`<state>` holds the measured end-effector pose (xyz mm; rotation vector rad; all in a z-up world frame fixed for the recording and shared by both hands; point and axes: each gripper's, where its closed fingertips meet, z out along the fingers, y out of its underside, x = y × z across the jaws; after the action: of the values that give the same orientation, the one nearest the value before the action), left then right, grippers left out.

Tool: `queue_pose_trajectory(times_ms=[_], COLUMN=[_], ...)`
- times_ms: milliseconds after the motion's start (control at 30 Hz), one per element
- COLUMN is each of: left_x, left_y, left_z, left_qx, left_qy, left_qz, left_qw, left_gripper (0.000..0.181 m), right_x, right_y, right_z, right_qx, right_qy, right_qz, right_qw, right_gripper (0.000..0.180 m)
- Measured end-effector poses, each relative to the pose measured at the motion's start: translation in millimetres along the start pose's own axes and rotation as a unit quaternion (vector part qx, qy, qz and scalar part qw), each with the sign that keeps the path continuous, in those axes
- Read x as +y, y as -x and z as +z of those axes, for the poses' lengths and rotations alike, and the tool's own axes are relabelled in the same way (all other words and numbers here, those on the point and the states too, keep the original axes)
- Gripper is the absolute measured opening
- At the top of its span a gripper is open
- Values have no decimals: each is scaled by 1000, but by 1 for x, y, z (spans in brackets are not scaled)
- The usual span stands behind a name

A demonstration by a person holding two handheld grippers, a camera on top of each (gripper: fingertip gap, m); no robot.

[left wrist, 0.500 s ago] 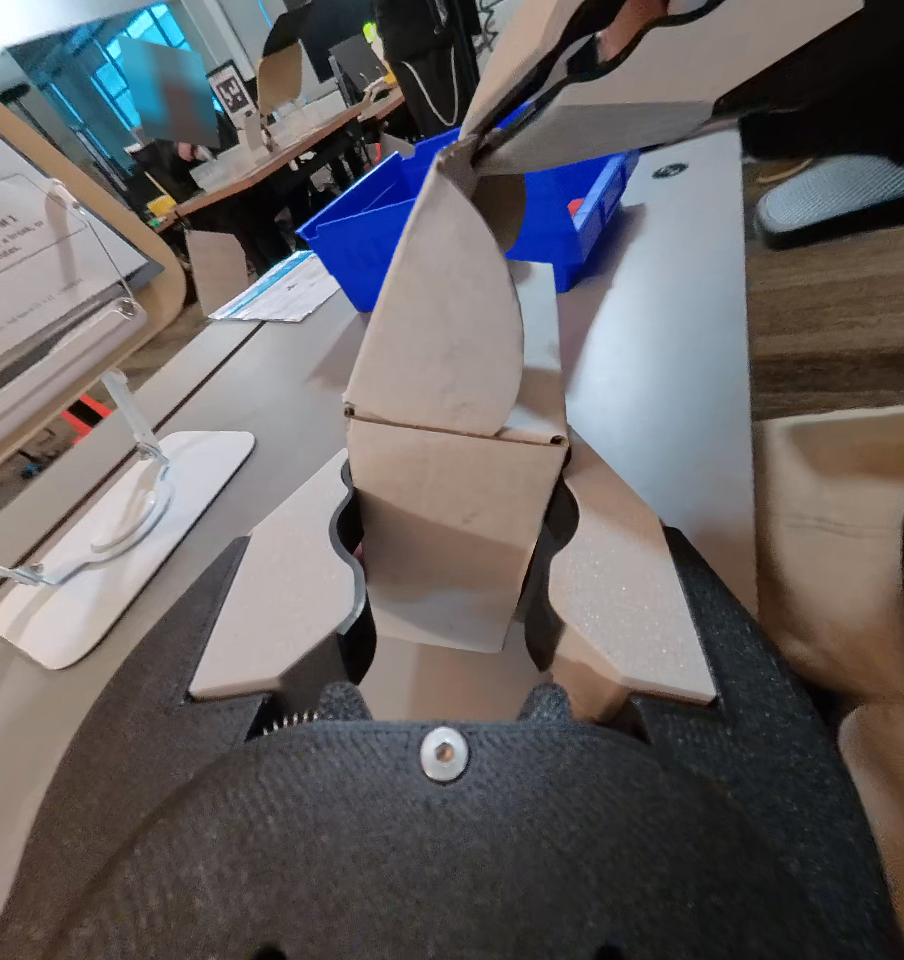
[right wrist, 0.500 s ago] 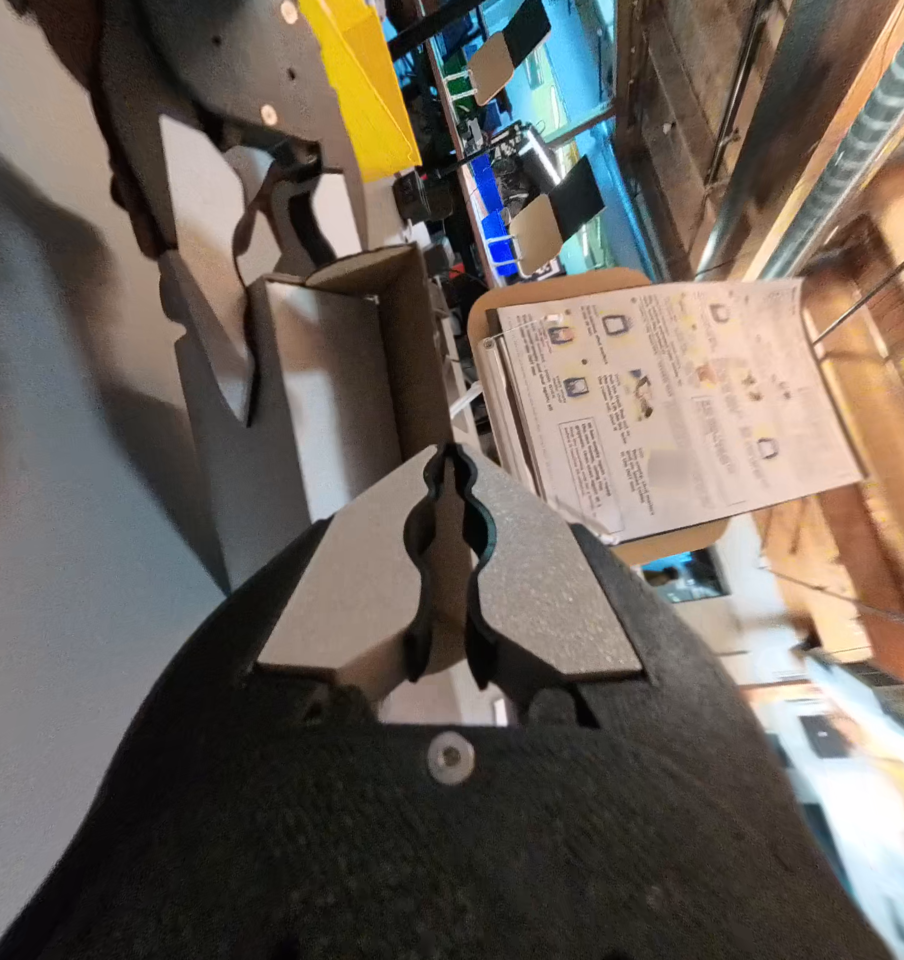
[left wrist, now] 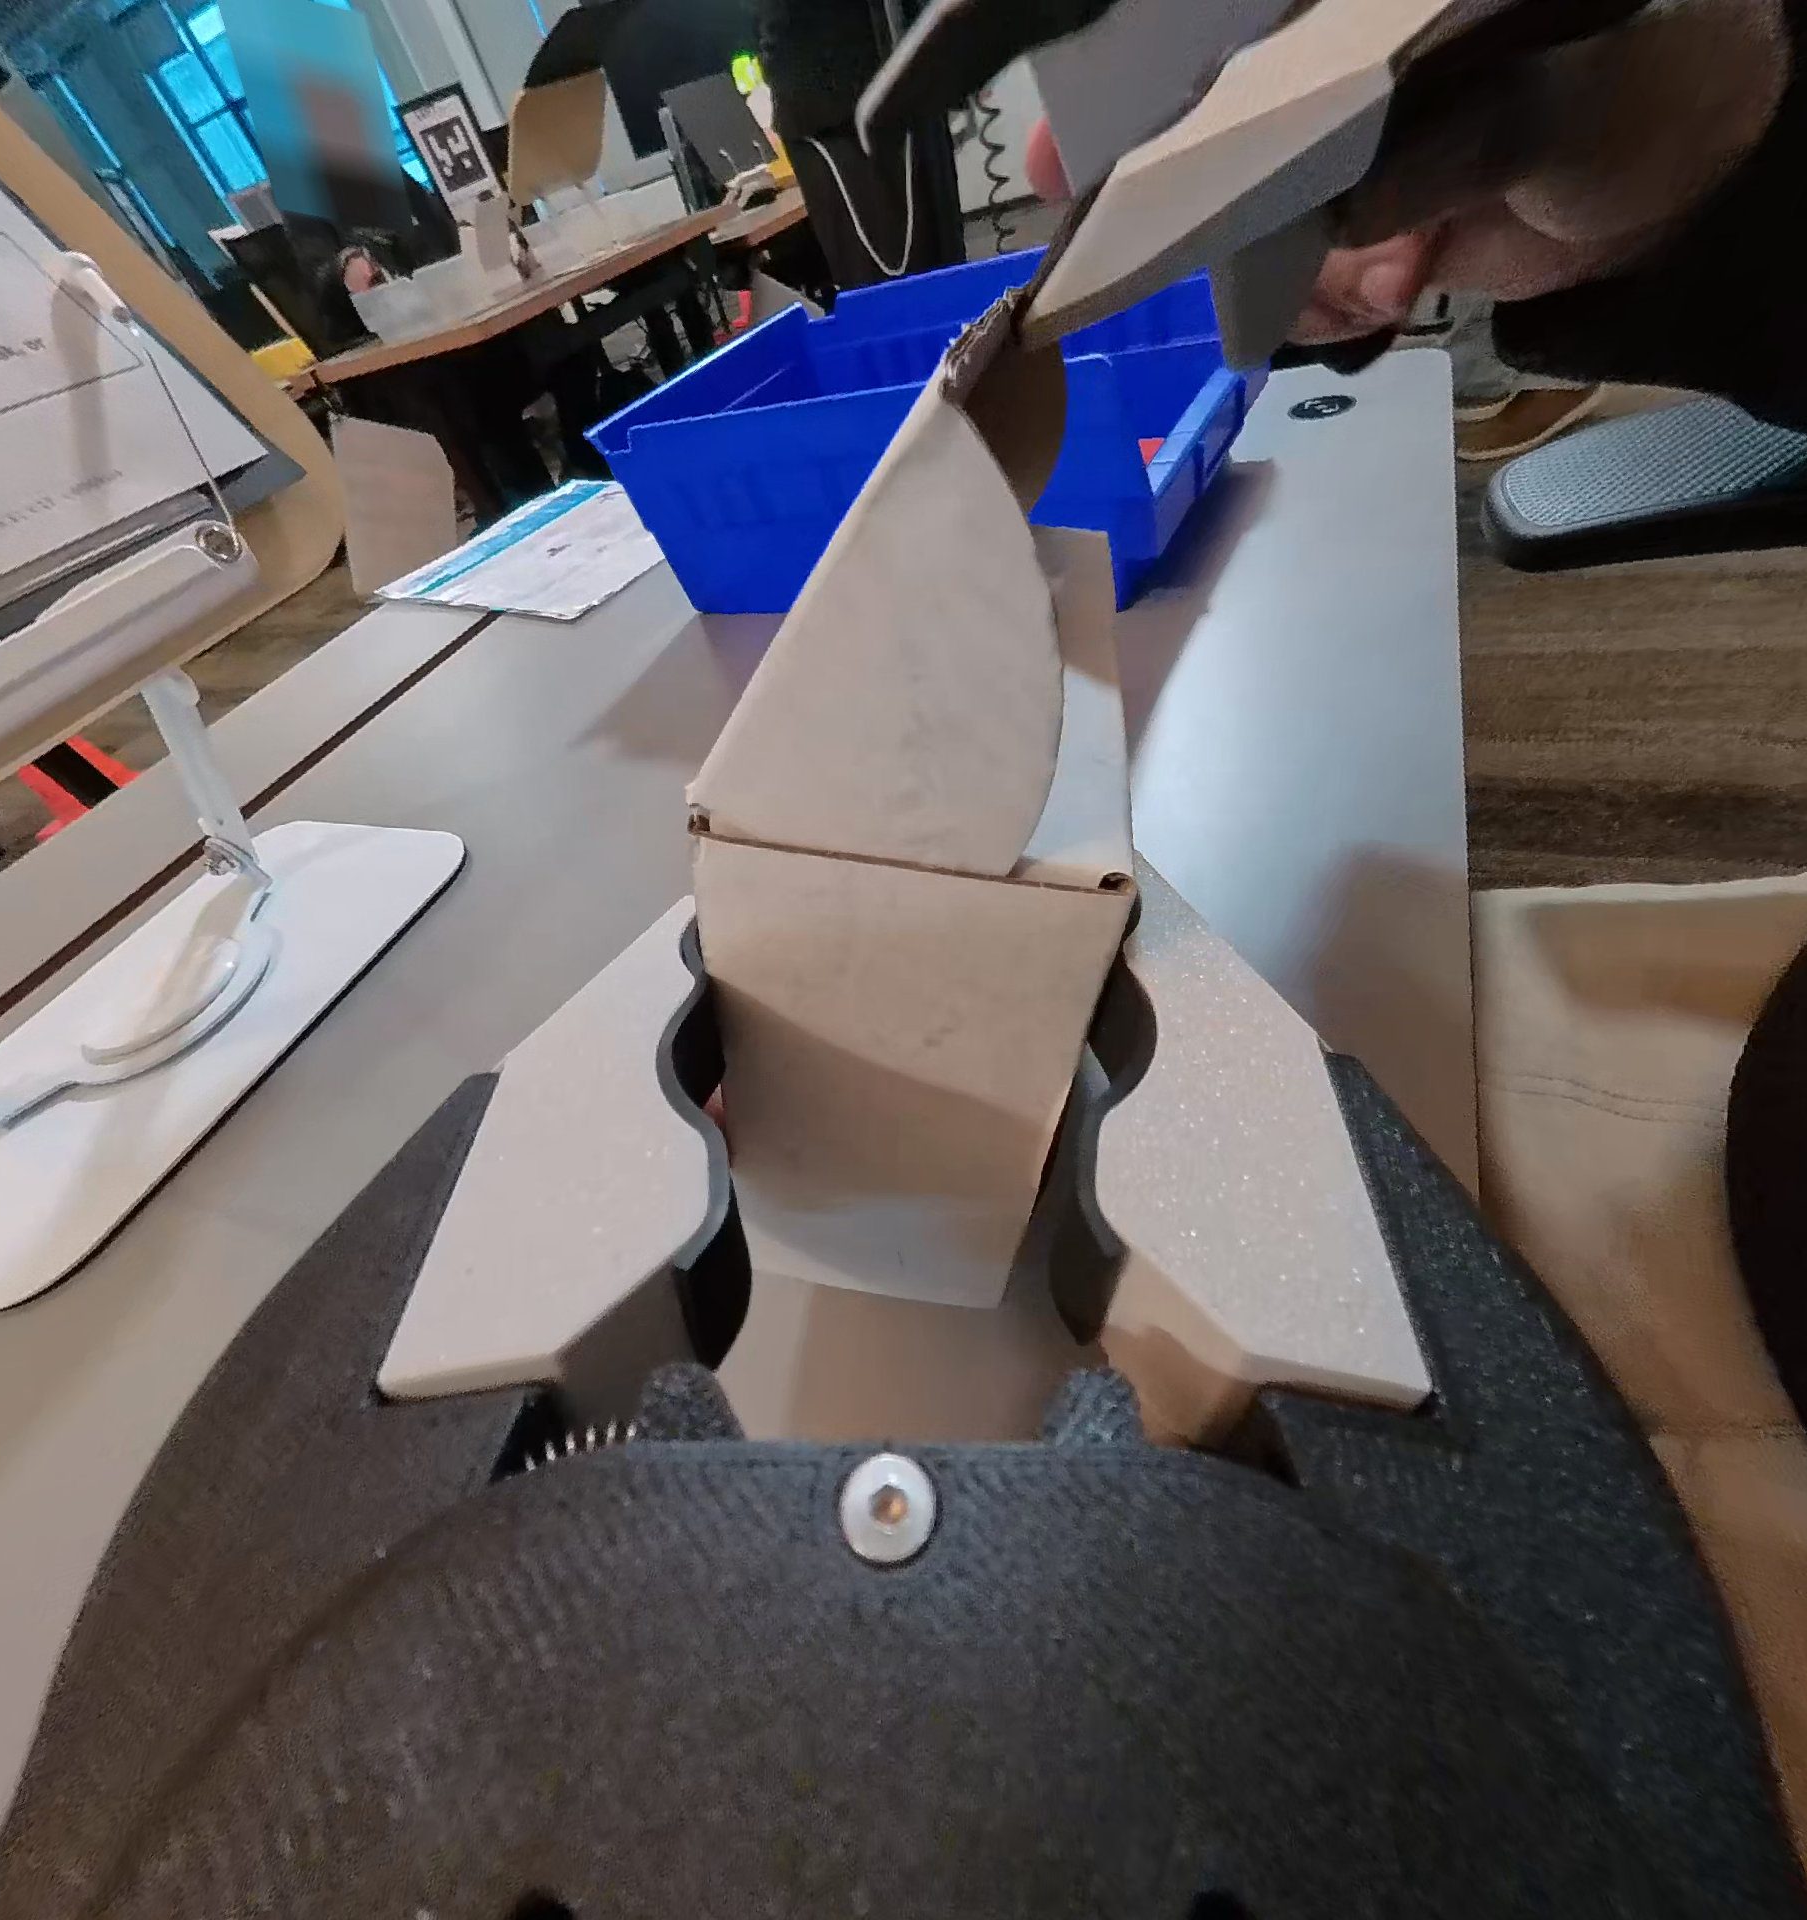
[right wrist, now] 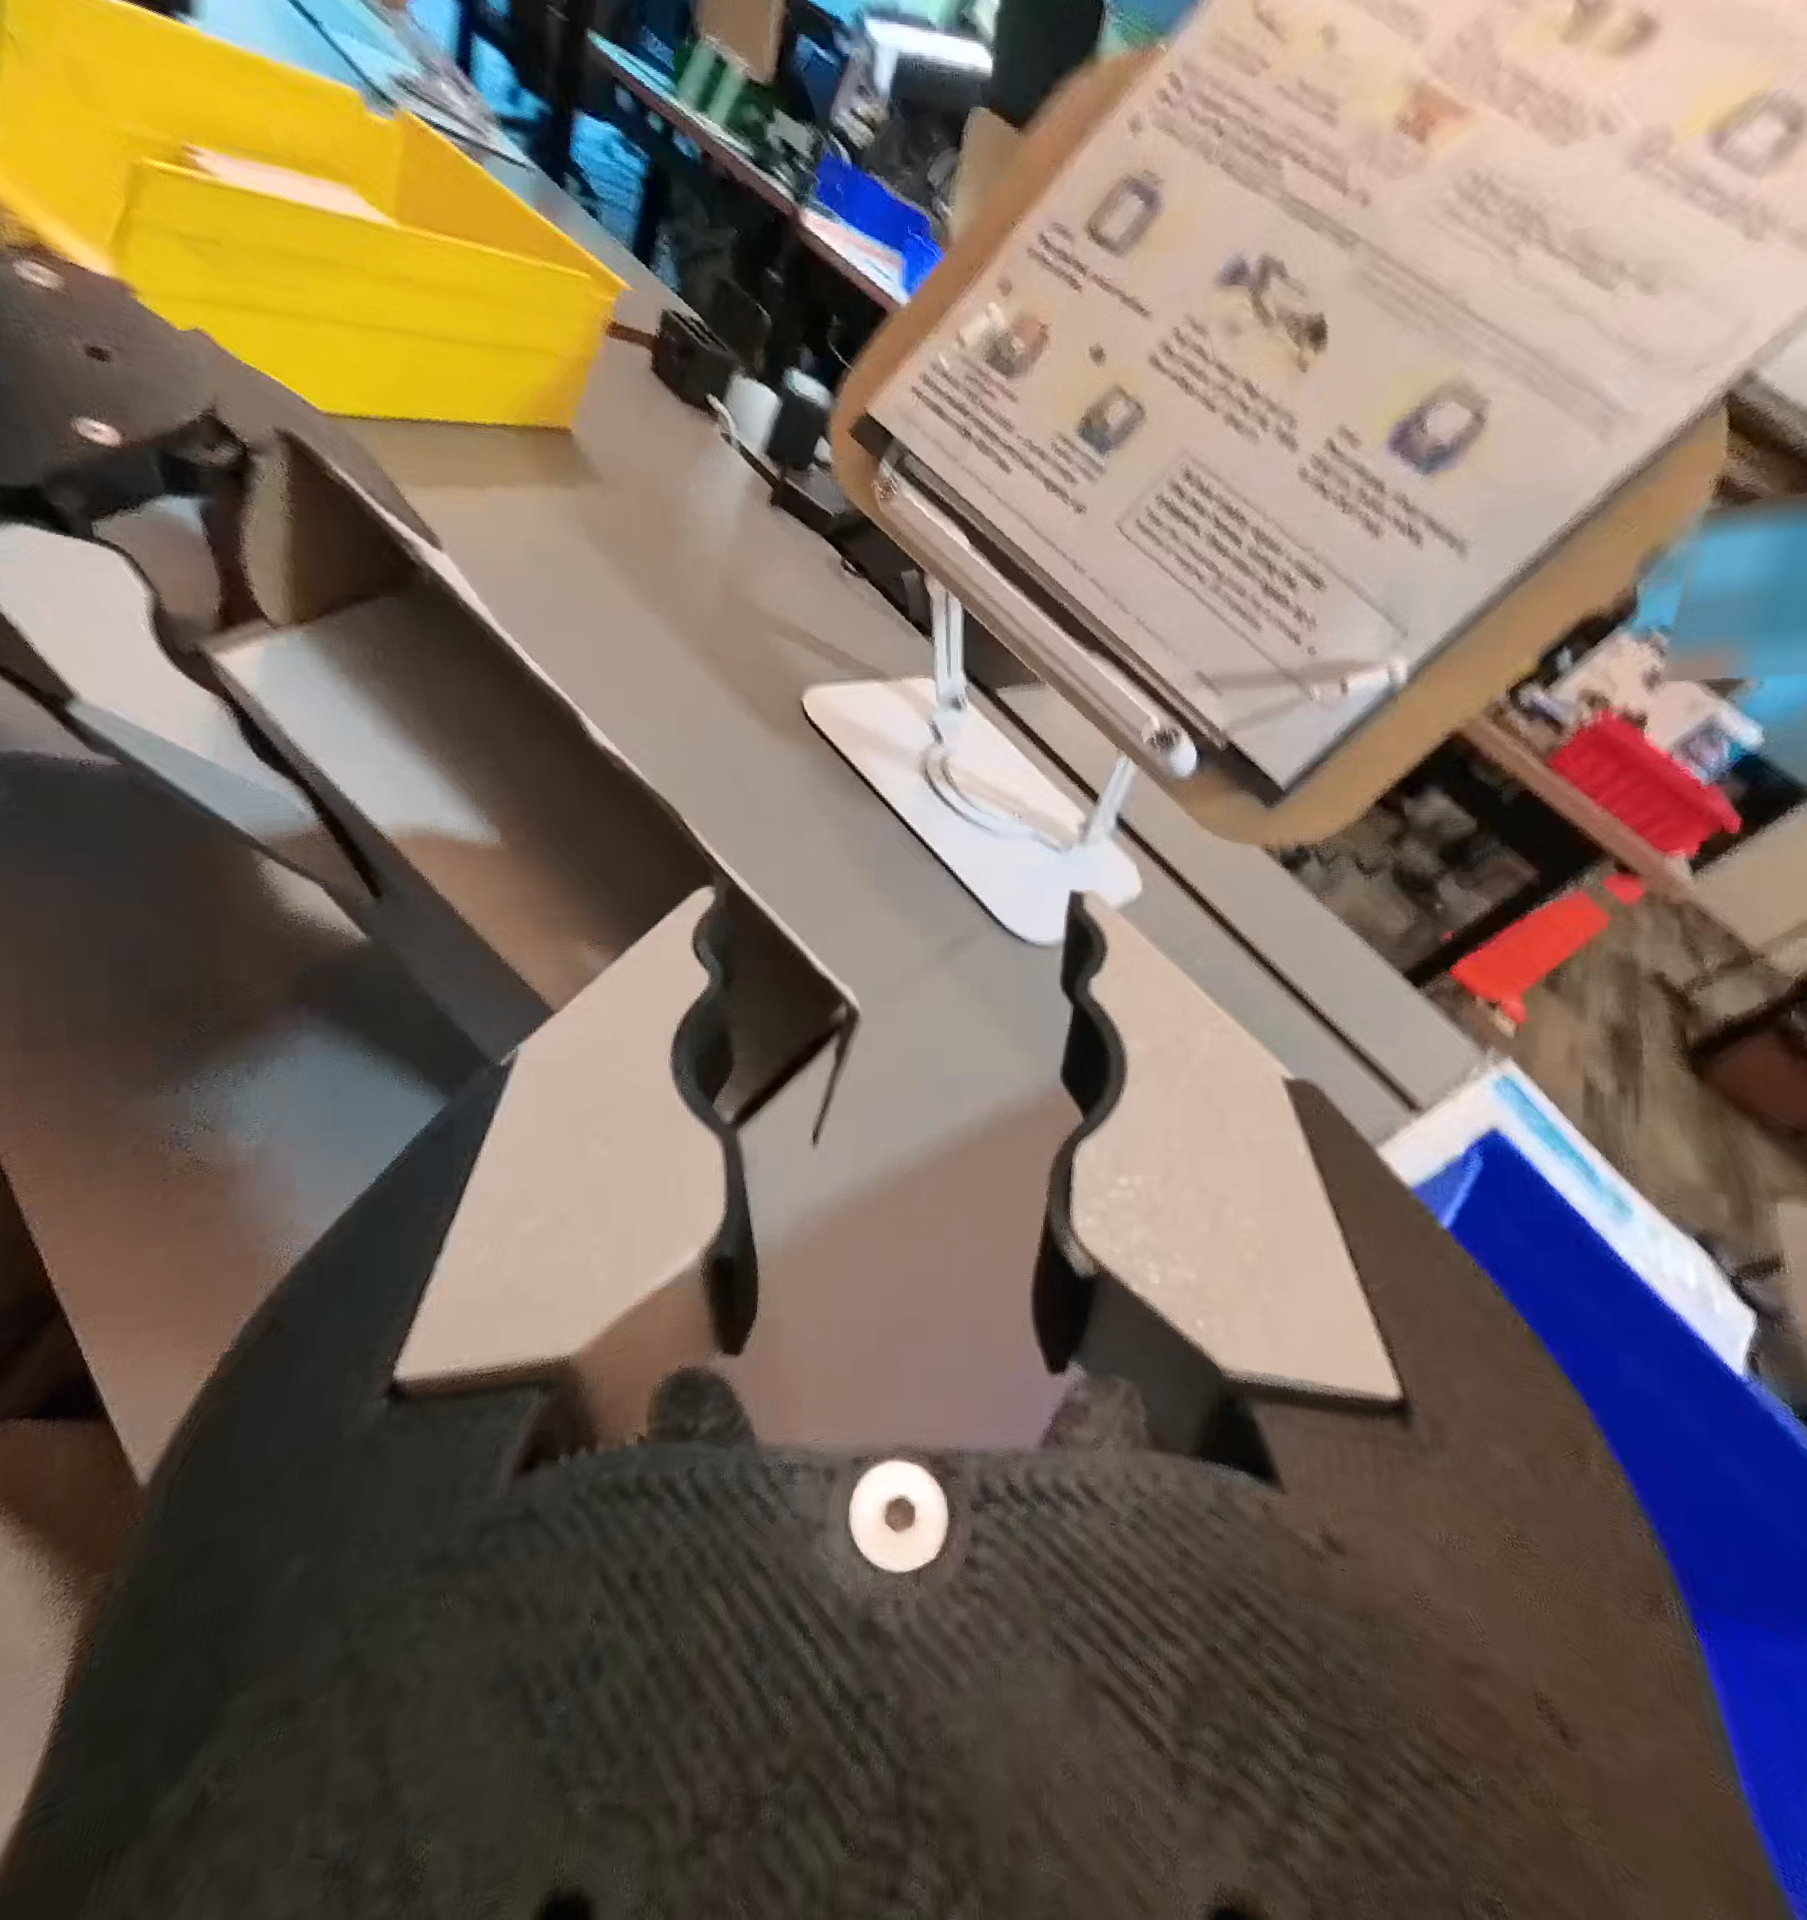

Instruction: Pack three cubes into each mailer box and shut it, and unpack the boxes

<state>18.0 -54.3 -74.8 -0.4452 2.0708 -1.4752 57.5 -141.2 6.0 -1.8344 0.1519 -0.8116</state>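
Note:
My left gripper (left wrist: 914, 935) is shut on a brown cardboard mailer box (left wrist: 909, 1091) and holds it over the grey table (left wrist: 1294, 675). The box's rounded flap (left wrist: 899, 707) stands up from it. The box is open, and its inside shows no cube in the right wrist view (right wrist: 411, 727). My right gripper (right wrist: 894, 925) is open and empty, with the box's corner just beside its left finger (right wrist: 587, 1143). In the left wrist view the right gripper (left wrist: 951, 213) hangs above the box, one fingertip (left wrist: 1138, 239) at the flap's tip. The left gripper (right wrist: 47, 623) also shows in the right wrist view.
A blue bin (left wrist: 878, 457) stands behind the box with something red (left wrist: 1153, 452) in it. A yellow bin (right wrist: 307, 260) sits at the table's far end. A document stand (right wrist: 1346, 364) on a white base (right wrist: 982, 831) stands to one side. A paper sheet (left wrist: 535, 556) lies near the blue bin.
My right gripper was shut on the flap's edge and has now opened and let it go, turning as it did. My left gripper still holds the box.

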Motion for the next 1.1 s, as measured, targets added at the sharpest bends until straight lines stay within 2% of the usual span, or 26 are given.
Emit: queue_pose_trajectory(times_ms=[67, 133, 233, 267, 367, 500, 767, 1100], left_x=[0, 0, -1, -1, -2, -2, -2, 0], left_y=[0, 0, -2, -4, -4, -5, -4, -2], left_z=[0, 0, 2, 3, 4, 4, 4, 3], left_qx=[0, 0, 2, 3, 2, -1, -6, -7], left_qy=[-1, -1, 2, 4, 7, 9, 10, 10], left_qz=[-3, 0, 4, 7, 6, 11, 12, 1], left_qw=[1000, 1000, 1000, 1000, 1000, 1000, 1000, 1000], left_gripper=[71, 71, 71, 71, 71, 71, 70, 70], right_x=[22, 43, 37, 31, 29, 28, 23, 26], right_y=[-3, -2, 6, 5, 2, 1, -1, 3], right_z=[-2, -4, -5, -6, -5, -6, -3, -1], right_qx=[15, 24, -12, -17, -26, -56, -136, -118], right_qy=[40, 74, 57, 48, 58, 46, -1, 2], right_qz=[28, 55, 89, 97, 121, 230, 468, 476], right_qw=[999, 995, 994, 994, 991, 970, 873, 872], right_gripper=[56, 41, 5, 0, 0, 2, 9, 9])
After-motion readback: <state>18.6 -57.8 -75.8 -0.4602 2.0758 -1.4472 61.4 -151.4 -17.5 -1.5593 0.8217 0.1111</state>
